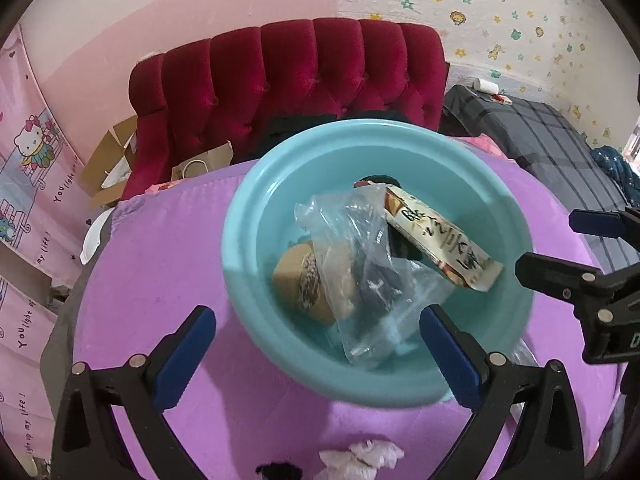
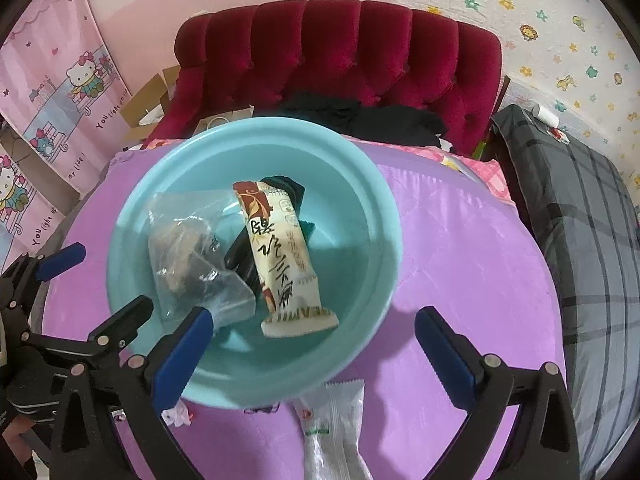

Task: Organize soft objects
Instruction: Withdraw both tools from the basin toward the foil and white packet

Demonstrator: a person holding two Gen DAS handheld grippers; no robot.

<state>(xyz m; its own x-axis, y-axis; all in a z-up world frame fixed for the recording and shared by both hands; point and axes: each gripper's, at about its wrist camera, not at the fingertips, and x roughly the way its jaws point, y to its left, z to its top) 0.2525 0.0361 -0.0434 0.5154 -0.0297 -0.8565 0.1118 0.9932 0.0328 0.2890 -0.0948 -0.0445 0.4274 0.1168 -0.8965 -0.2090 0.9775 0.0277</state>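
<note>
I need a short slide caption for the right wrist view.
Open right gripper above teal basin holding snack packet and clear bag.

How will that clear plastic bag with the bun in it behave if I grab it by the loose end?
The clear plastic bag looks thin and crumpled, so it will probably be floppy and sag under the bun inside. Its glossy film may slip in the gripper. It leans against the snack packet in the teal basin, so lifting it could nudge that packet.
</note>
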